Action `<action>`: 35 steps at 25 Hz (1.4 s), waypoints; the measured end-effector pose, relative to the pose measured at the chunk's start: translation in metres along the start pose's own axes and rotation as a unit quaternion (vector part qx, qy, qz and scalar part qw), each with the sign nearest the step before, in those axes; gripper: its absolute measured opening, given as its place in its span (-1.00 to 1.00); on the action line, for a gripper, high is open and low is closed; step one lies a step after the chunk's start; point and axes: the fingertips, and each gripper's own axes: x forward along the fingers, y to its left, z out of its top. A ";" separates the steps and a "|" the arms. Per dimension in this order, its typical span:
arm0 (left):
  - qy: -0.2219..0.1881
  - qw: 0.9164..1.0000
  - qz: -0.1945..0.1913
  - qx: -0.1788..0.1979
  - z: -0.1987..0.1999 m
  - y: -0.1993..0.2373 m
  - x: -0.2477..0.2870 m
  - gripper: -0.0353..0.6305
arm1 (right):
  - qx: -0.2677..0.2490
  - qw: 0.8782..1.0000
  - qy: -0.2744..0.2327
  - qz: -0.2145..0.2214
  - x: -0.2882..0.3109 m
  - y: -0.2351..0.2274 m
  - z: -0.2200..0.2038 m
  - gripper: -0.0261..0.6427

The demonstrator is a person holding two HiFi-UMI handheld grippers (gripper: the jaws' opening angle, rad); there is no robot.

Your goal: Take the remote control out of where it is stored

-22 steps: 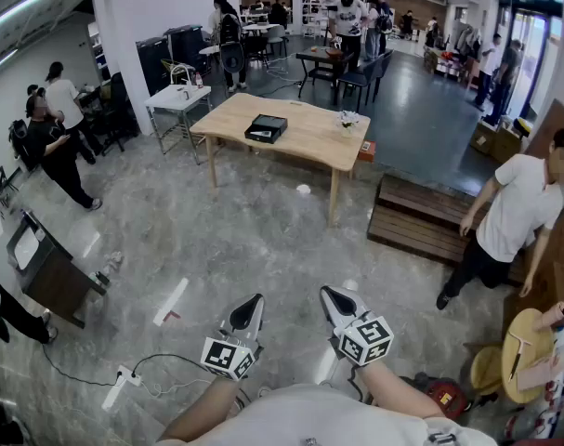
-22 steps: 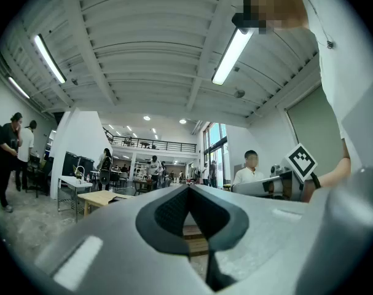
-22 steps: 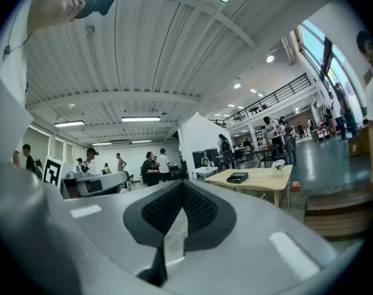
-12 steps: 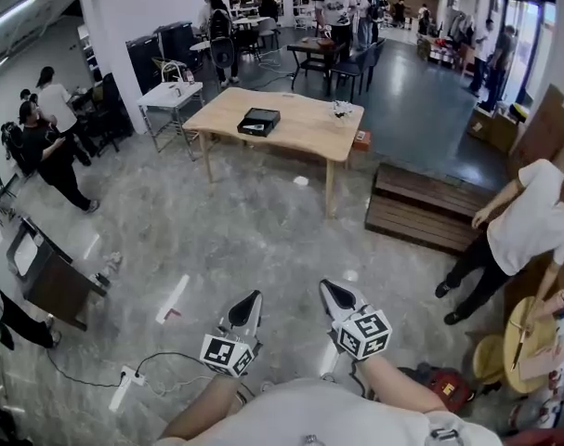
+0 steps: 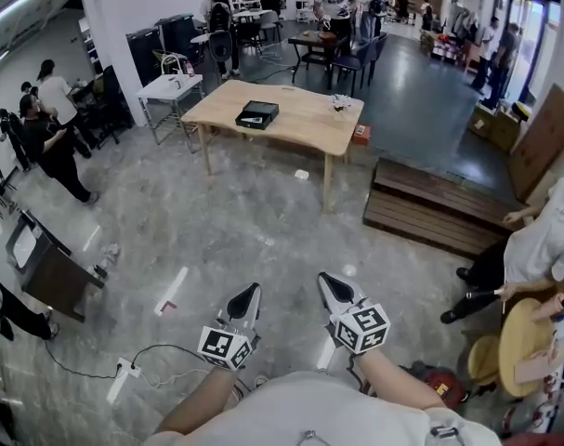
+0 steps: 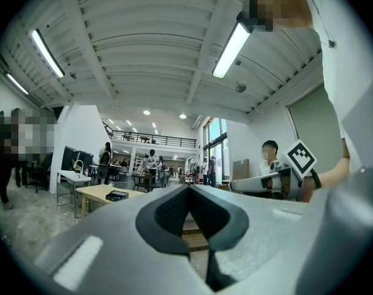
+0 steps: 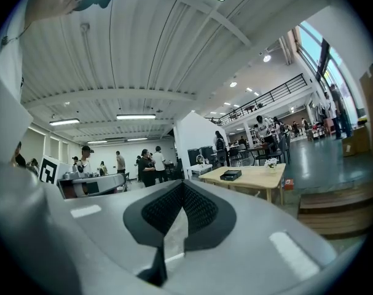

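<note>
2 grippers show nearest: the left gripper (image 5: 247, 294) and the right gripper (image 5: 329, 284). Farther off stands 1 wooden table (image 5: 300, 124) bearing 1 black box (image 5: 255, 114). 1 white table (image 5: 170, 87) stands far left, 1 wooden platform (image 5: 430, 214) lies right, and 1 power strip (image 5: 121, 372) lies near left. The far crowd is too small to count.

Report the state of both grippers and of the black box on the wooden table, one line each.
left gripper: shut, nothing between the jaws, held out over the floor.
right gripper: shut, empty, beside the left one.
black box: lies flat on the wooden table, far from both grippers; open or closed cannot be told.
</note>
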 end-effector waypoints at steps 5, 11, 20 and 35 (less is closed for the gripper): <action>-0.005 1.000 0.010 0.001 0.001 -0.007 0.015 -0.89 | 0.002 1.000 0.003 0.005 0.000 -0.015 0.003 -0.84; -0.009 1.000 0.029 0.003 -0.001 -0.019 0.030 -0.89 | 0.001 1.000 0.004 0.017 -0.002 -0.036 0.002 -0.84; -0.013 0.998 0.055 0.012 -0.003 -0.027 0.045 -0.89 | 0.022 0.999 0.015 0.024 -0.009 -0.066 -0.013 -0.84; -0.021 0.998 0.053 -0.003 -0.006 0.068 0.118 -0.89 | 0.019 1.000 0.012 0.020 0.095 -0.097 0.007 -0.84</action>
